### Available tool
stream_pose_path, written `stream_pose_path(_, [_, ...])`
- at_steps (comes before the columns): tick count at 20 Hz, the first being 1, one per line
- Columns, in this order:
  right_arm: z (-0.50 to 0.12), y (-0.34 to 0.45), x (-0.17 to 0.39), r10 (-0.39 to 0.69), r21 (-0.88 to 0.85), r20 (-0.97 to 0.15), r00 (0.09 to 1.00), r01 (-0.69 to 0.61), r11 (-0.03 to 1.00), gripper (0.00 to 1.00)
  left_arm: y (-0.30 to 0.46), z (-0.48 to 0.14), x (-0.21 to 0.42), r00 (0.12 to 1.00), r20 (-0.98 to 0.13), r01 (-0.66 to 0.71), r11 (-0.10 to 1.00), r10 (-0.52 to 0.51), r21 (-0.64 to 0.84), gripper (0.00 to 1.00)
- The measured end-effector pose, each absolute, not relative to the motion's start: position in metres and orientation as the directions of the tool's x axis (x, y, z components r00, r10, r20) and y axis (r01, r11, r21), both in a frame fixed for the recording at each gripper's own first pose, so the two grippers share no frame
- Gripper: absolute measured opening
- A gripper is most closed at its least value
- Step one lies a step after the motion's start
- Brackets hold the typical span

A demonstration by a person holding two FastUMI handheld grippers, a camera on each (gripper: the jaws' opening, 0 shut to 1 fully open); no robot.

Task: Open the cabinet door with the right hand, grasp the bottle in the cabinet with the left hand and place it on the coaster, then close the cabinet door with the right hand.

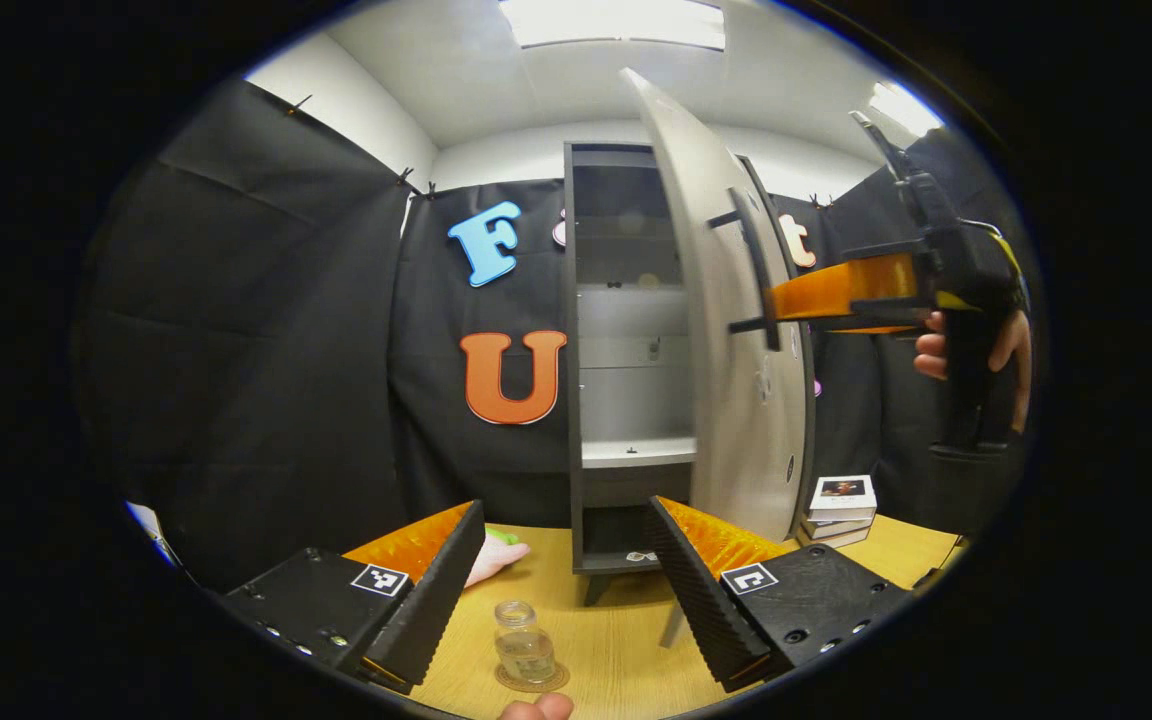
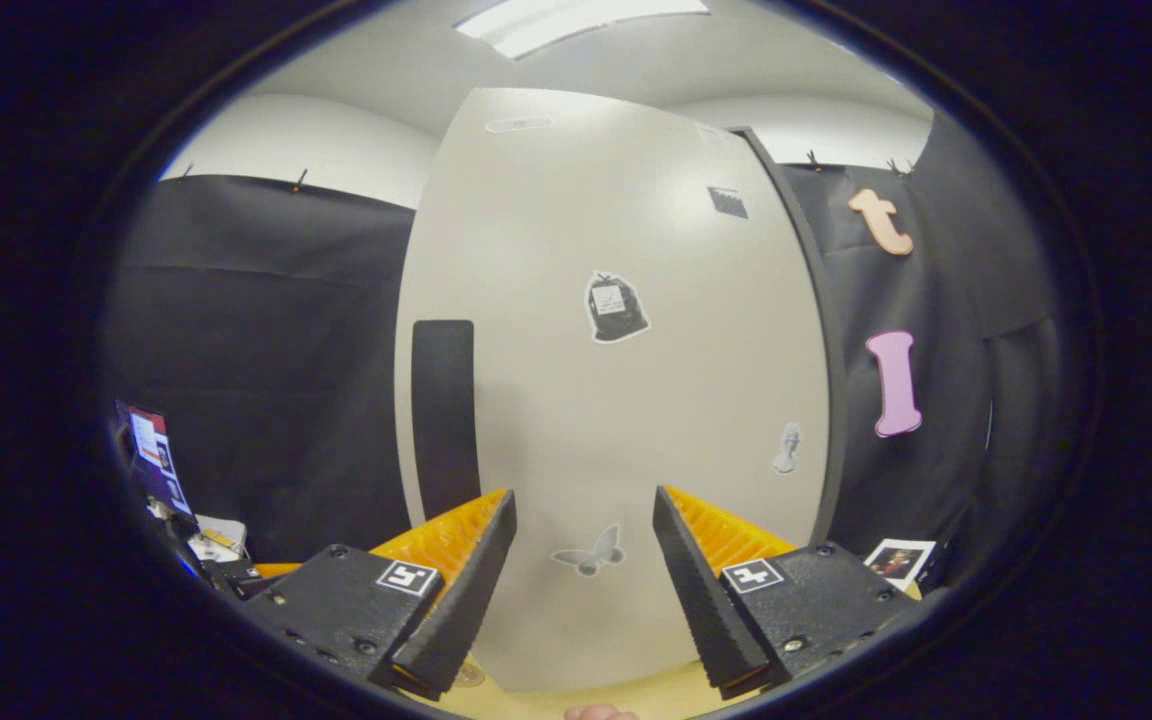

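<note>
Both grippers stand with their jaws spread wide and hold nothing. From the left gripper view, the left gripper (image 1: 566, 585) hangs over the wooden table (image 1: 626, 650), and between its ribbed fingers a small clear glass bottle (image 1: 524, 645) stands upright on a round coaster (image 1: 533, 680). Behind it the tall dark cabinet (image 1: 626, 360) is open; its pale shelves look bare. The cabinet door (image 1: 726, 330) is swung partway out, smooth and off-white, with a dark bar handle (image 1: 758, 268). The right gripper (image 1: 786, 300) reaches toward that handle, held by a hand (image 1: 966, 350). From the right gripper view, the right gripper (image 2: 584, 560) faces the door's flat face (image 2: 616, 400), dotted with small stickers (image 2: 616, 308)
</note>
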State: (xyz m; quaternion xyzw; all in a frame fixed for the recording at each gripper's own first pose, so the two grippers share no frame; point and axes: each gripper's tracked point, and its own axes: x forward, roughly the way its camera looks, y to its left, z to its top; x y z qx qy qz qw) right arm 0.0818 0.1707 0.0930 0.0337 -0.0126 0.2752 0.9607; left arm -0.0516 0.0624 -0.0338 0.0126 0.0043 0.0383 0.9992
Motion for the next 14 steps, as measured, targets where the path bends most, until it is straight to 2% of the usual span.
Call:
stream_pose_path(4, [0.091,0.203,0.121,0.497,0.076,0.051,0.866,-0.500,0.863,0.89,0.078,-0.037,-0.051,0.995,-0.012,-0.101,0.994,0.101,0.038,0.98])
stream_pose_path(8, [0.086,0.201,0.132,0.478,0.088,0.051,0.877,-0.481,0.872,0.89,0.093,-0.039,-0.054,0.989,-0.015,-0.145,0.989,0.145,0.013,0.98])
stream_pose_path(14, [0.075,0.157,0.104,0.404,0.048,0.090,0.910,-0.409,0.911,0.89,0.091,-0.036,-0.058,0.990,-0.011,-0.138,0.990,0.138,-0.004,0.98])
